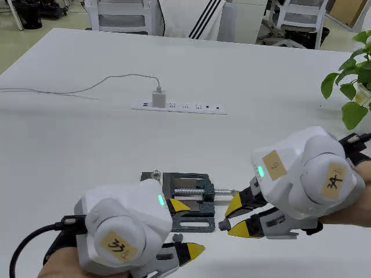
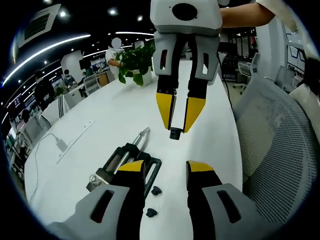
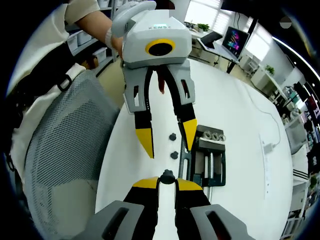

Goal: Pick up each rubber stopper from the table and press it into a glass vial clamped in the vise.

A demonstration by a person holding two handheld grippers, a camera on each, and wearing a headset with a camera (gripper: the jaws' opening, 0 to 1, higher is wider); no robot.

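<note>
Right tool [image 3: 167,181] pinches a small black rubber stopper [image 3: 166,175]; left tool [image 2: 166,167] gapes empty. Next: press it into a vise-held clear glass vial [image 3: 214,136].

Handwritten: left claw [image 1: 186,227] tag [image 1: 119,246] "33"; right claw [image 1: 235,217] tag [image 1: 335,180] "34".

Open-plan office: big white table [image 1: 87,133] w/ power strip [image 1: 178,107] & charger [image 1: 159,97] ahead of left gripper [image 1: 196,227]; potted plant [image 1: 353,81] beyond right gripper [image 1: 225,221]; mesh chair [image 2: 280,145] beside left gripper; monitor [image 3: 234,40], ceiling strip lights [image 2: 50,52] further off.
</note>
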